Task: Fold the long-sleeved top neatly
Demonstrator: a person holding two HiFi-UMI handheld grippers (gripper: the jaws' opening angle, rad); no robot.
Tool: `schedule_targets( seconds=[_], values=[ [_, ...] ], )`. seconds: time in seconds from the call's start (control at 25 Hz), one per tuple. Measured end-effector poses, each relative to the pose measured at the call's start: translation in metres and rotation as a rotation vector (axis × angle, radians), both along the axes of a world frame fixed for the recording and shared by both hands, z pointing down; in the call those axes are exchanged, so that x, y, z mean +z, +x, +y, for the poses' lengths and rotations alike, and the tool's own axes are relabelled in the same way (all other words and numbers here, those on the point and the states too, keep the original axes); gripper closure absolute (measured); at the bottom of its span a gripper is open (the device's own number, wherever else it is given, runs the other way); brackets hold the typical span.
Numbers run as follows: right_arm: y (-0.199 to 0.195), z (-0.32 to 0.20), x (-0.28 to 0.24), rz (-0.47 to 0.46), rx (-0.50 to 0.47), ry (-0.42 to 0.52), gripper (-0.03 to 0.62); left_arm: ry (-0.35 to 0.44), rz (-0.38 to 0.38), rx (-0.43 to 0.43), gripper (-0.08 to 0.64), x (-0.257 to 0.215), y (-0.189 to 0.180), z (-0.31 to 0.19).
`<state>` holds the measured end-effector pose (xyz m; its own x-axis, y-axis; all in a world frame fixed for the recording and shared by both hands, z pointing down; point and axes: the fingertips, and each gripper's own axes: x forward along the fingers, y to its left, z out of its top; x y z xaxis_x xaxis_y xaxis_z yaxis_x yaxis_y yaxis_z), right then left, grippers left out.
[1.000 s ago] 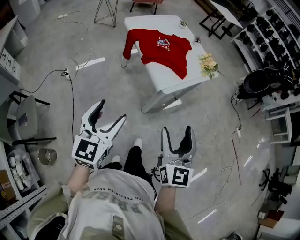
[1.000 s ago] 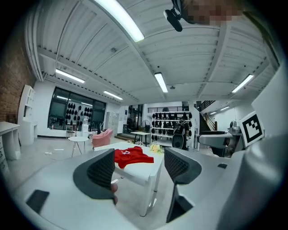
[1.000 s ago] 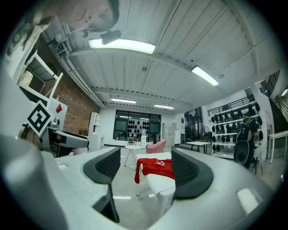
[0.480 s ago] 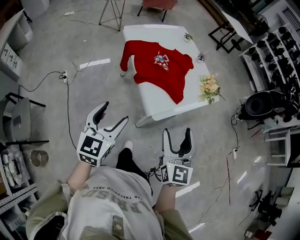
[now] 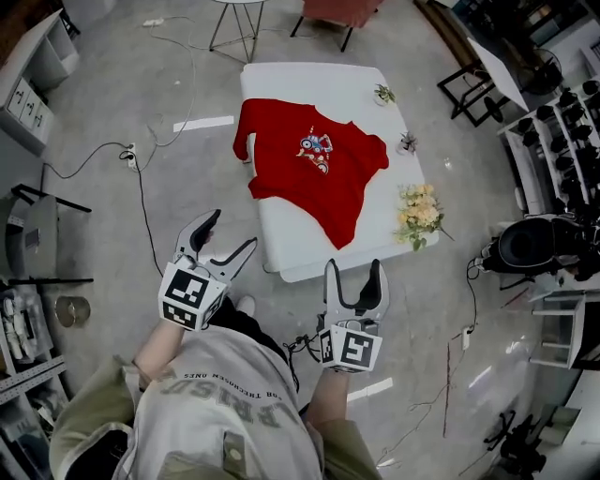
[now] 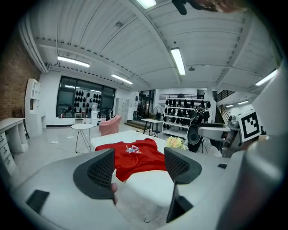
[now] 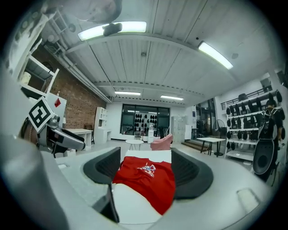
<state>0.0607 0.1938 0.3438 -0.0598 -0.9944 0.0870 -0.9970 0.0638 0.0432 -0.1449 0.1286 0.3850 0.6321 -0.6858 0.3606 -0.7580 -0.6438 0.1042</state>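
A red long-sleeved top (image 5: 314,169) with a small printed figure on the chest lies spread on a white table (image 5: 291,248); one sleeve hangs over the table's left edge. The top also shows ahead in the left gripper view (image 6: 135,155) and the right gripper view (image 7: 146,177). My left gripper (image 5: 228,246) is open and empty, just short of the table's near left corner. My right gripper (image 5: 352,275) is open and empty at the table's near edge. Neither touches the top.
A bunch of pale flowers (image 5: 417,214) lies on the table's right side, with two small potted plants (image 5: 382,93) further back. Cables (image 5: 141,187) trail over the floor at left. A round side table (image 5: 234,23) and a pink chair (image 5: 328,14) stand behind. Racks of dark gear (image 5: 553,122) fill the right.
The table and the red top have come nearer and lower in the head view as the person walks toward them. Both grippers stay open and now reach the table's near edge.
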Motion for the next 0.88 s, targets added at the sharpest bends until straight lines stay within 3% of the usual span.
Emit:
schedule_targets(
  seconds=[0.4,0.64,0.88],
  values=[
    [0.031,-0.058,0.061,-0.077,0.059,-0.133,0.249,-0.112,-0.110,0.034,0.233,0.060,0.014,-0.066],
    [0.050,-0.076,0.127,-0.105,0.142,-0.308,0.249,-0.246,-0.206,0.101,0.233,0.127,0.020,-0.111],
    [0.069,-0.084,0.193,-0.150,0.204,-0.474,0.249,-0.421,-0.225,0.108,0.233,0.196,0.026,-0.135]
  ],
)
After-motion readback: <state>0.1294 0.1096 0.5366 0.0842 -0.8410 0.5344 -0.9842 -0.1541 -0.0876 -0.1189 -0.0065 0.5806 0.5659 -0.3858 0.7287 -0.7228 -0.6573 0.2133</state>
